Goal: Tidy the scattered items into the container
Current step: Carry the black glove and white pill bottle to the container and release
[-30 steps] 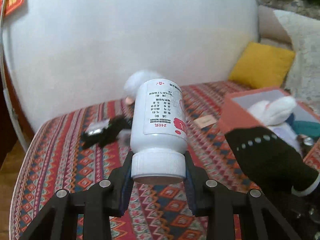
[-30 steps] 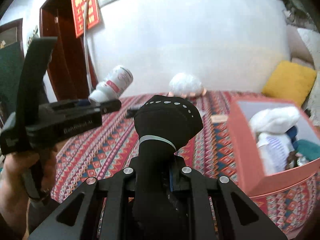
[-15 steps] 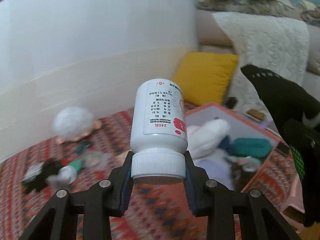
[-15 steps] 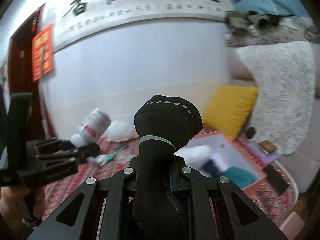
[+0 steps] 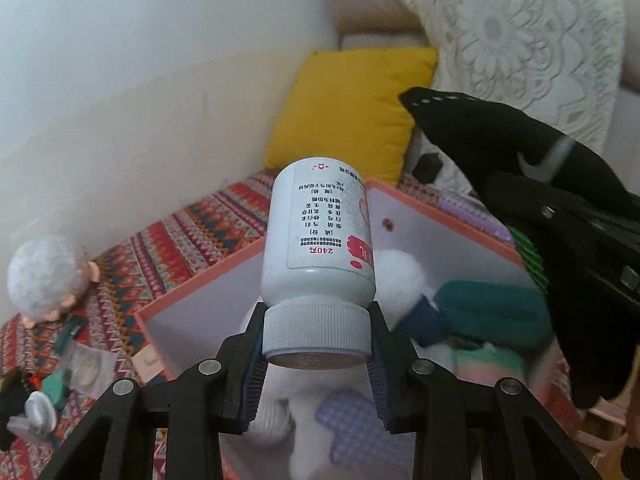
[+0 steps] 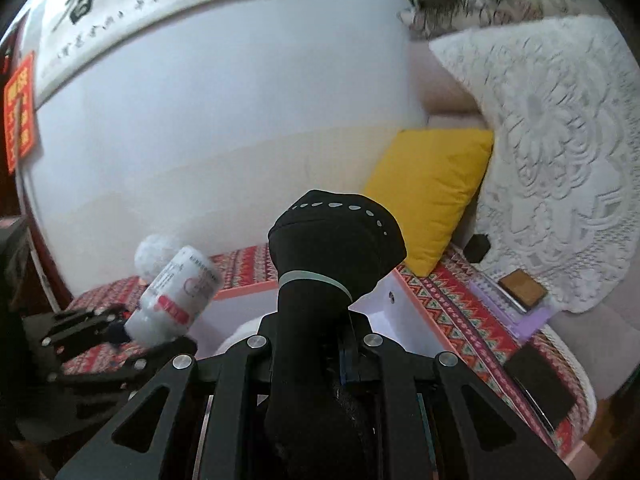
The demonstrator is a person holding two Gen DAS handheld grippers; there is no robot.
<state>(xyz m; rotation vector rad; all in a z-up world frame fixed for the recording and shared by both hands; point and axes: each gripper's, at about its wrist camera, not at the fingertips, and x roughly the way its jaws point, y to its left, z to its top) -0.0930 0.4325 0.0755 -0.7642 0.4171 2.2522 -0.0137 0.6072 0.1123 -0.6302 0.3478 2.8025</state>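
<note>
**Both grippers loaded above the box**

Now the pink box [image 5: 192, 292] is the landmark: open-topped on the patterned cloth [image 5: 192, 236], already crowded with soft toys, so arrivals must drop from above. Over it the left gripper [image 5: 316, 344] clamps the white bottle [image 5: 316, 248] by its cap, body pointing forward. Beside it, above the box's far side, the right gripper [image 6: 312, 360] pinches a black sock [image 6: 336, 236]. Small clutter [image 5: 48, 384] lies outside.

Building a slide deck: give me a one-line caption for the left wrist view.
Left tool grips a white pill bottle by its cap above the pink box of soft items.
</note>
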